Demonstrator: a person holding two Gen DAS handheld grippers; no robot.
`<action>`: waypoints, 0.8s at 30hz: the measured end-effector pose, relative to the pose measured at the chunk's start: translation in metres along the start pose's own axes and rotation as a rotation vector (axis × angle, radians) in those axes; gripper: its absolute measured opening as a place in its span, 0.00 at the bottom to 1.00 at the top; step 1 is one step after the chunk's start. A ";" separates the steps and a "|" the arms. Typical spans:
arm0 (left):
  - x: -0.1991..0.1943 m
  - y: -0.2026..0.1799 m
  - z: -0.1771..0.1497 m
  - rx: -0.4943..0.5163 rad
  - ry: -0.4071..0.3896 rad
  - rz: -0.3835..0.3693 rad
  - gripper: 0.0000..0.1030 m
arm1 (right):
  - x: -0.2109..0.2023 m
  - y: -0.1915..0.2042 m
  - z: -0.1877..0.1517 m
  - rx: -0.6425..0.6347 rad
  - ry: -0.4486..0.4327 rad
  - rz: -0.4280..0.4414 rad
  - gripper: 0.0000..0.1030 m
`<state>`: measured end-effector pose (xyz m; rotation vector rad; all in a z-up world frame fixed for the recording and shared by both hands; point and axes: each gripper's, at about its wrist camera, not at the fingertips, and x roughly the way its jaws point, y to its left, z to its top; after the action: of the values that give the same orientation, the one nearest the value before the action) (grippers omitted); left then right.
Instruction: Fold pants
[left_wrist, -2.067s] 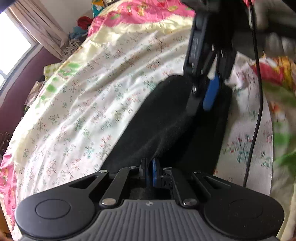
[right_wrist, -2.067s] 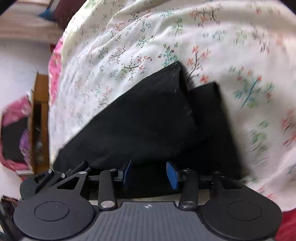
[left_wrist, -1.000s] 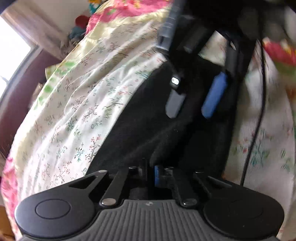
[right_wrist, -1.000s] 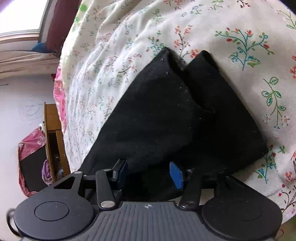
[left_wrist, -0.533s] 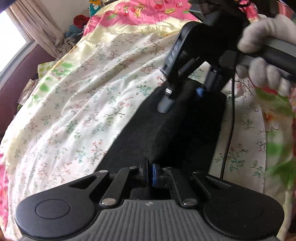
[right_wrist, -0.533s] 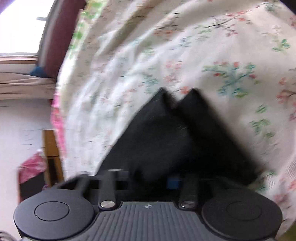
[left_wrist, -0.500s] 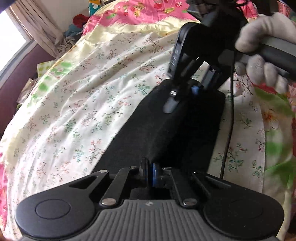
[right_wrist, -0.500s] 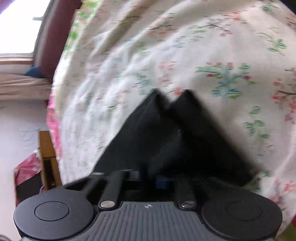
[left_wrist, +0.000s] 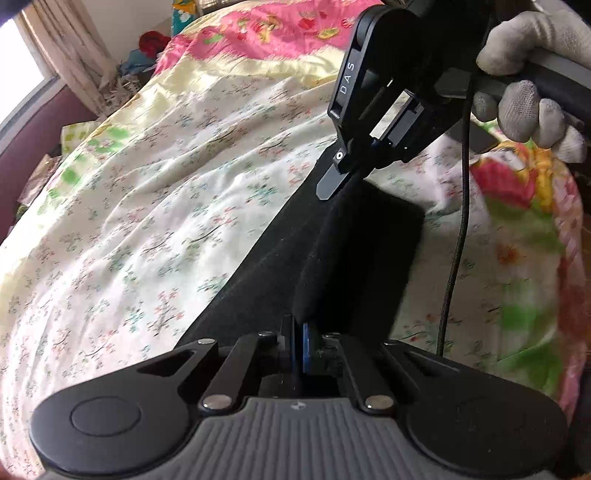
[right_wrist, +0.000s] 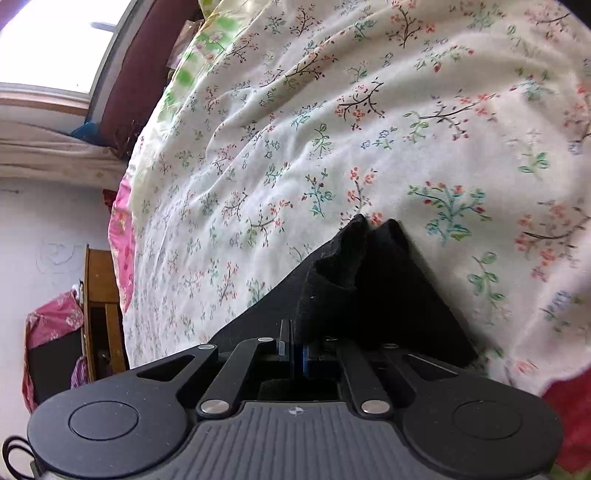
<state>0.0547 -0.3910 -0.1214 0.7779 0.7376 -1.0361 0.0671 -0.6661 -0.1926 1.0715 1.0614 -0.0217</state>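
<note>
Black pants (left_wrist: 325, 254) lie folded lengthwise on the floral bedsheet (left_wrist: 155, 206). My left gripper (left_wrist: 297, 345) is shut on the near end of the pants. My right gripper (left_wrist: 347, 177), held by a gloved hand, is shut on the far end of the pants and lifts a ridge of cloth. In the right wrist view the right gripper (right_wrist: 295, 349) pinches the black pants (right_wrist: 373, 288), whose two corners stick up against the sheet (right_wrist: 332, 129).
A black cable (left_wrist: 456, 240) hangs from the right gripper over the sheet. A pink flowered blanket (left_wrist: 280, 33) lies at the far end of the bed. A curtain and window (left_wrist: 48, 66) are at the left. A wooden cabinet (right_wrist: 99, 306) stands beside the bed.
My right gripper was open over the pants' end, then closed on the cloth and raised it. My left gripper stayed shut on the near end.
</note>
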 end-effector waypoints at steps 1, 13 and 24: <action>-0.002 -0.004 0.002 0.002 -0.009 -0.014 0.15 | -0.001 0.001 -0.002 -0.006 0.003 -0.008 0.00; 0.027 -0.048 0.013 0.035 -0.033 -0.146 0.14 | 0.008 -0.030 -0.015 -0.011 0.028 -0.127 0.00; 0.025 -0.048 -0.002 0.098 0.017 -0.103 0.19 | 0.019 -0.033 -0.013 -0.100 0.116 -0.161 0.02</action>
<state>0.0176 -0.4152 -0.1526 0.8408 0.7524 -1.1669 0.0523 -0.6655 -0.2304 0.9032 1.2393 -0.0356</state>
